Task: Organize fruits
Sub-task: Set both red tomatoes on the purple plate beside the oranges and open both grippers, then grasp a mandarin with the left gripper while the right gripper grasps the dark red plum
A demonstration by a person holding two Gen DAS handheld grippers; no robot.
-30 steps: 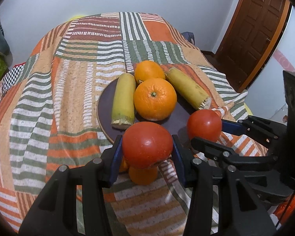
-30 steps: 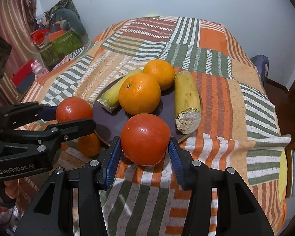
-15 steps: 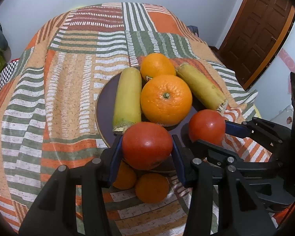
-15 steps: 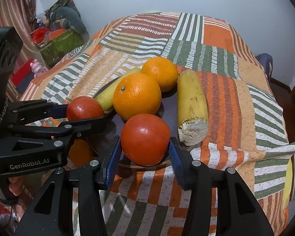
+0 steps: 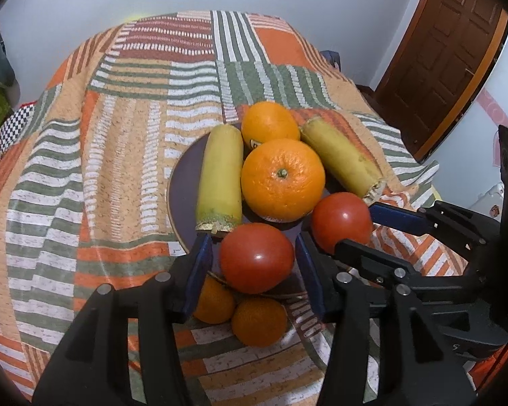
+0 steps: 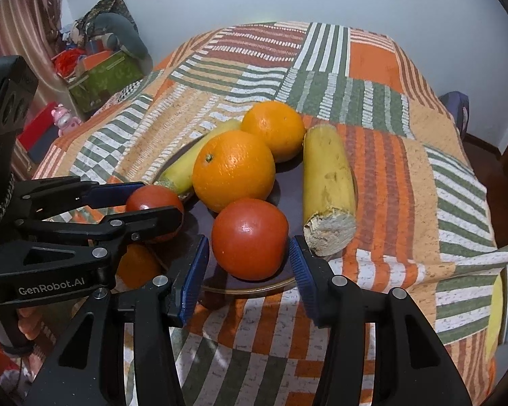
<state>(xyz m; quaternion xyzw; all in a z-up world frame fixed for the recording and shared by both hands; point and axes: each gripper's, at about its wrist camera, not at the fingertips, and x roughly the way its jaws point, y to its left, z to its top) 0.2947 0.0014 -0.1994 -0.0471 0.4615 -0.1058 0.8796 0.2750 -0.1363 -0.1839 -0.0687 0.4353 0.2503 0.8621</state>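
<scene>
A dark round plate (image 5: 183,182) (image 6: 288,182) holds two oranges (image 5: 282,179) (image 6: 233,169) and two yellow corn-like pieces (image 5: 220,176) (image 6: 326,176). My left gripper (image 5: 254,267) stands around a red tomato (image 5: 256,257) resting at the plate's near edge, with small gaps at both pads. My right gripper (image 6: 249,264) stands around another red tomato (image 6: 250,238) on the plate, pads slightly apart from it. Each gripper and its tomato also show in the other view, the right one (image 5: 341,221) and the left one (image 6: 152,199).
Two small oranges (image 5: 237,311) lie on the striped tablecloth (image 5: 118,169) just before the plate. A brown door (image 5: 447,50) is at the right. Boxes and clutter (image 6: 101,74) stand beside the table's left side.
Both grippers moved forward over the plate and lowered their tomatoes onto it. The jaws have opened slightly, so the pads no longer press the tomatoes.
</scene>
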